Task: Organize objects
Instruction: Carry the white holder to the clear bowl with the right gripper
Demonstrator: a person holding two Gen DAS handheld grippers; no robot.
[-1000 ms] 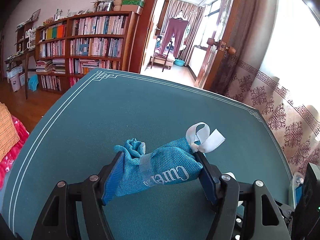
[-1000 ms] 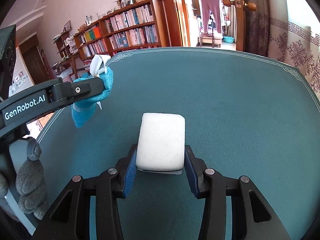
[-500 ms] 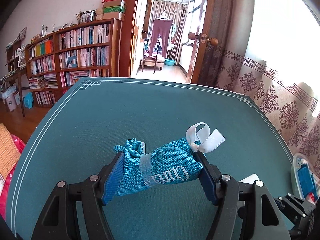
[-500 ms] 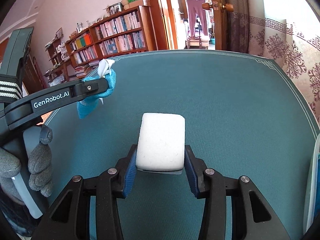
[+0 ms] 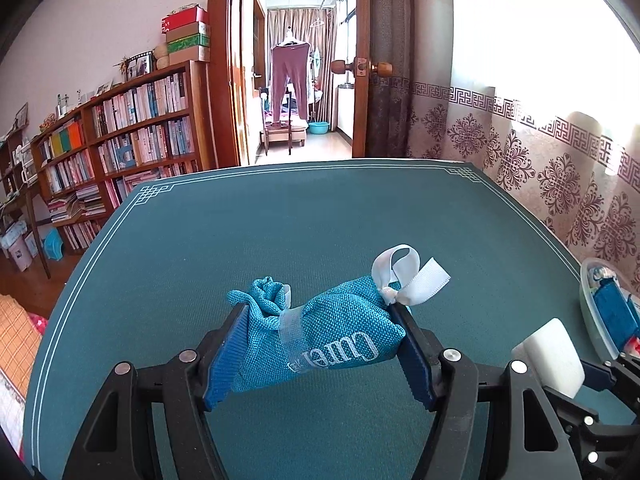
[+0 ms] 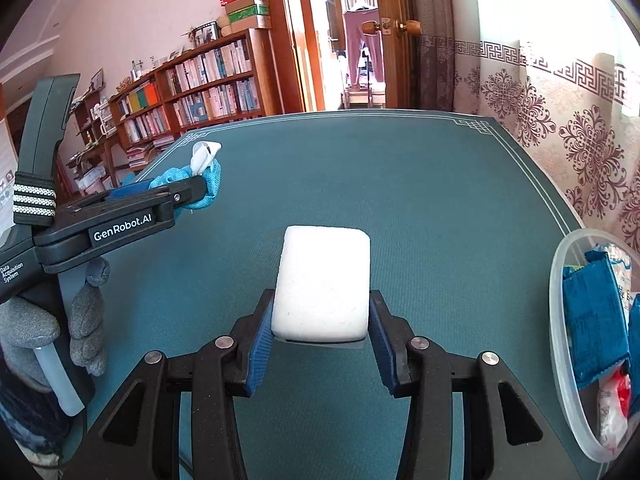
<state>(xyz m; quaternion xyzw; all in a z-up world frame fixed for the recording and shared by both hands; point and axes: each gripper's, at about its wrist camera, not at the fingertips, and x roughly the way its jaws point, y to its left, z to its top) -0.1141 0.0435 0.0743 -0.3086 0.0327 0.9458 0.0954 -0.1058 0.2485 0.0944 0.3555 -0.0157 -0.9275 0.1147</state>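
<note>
Pale pink wall (image 5: 92, 36) behind a wooden bookshelf (image 5: 132, 136) packed with books; stacked boxes (image 5: 186, 34) on top. Open wooden door (image 5: 362, 60) with round knob leads to a hallway where purple trousers (image 5: 290, 76) hang. Patterned curtain (image 5: 540, 152) backlit by daylight. Wooden floor (image 5: 24, 276).
</note>
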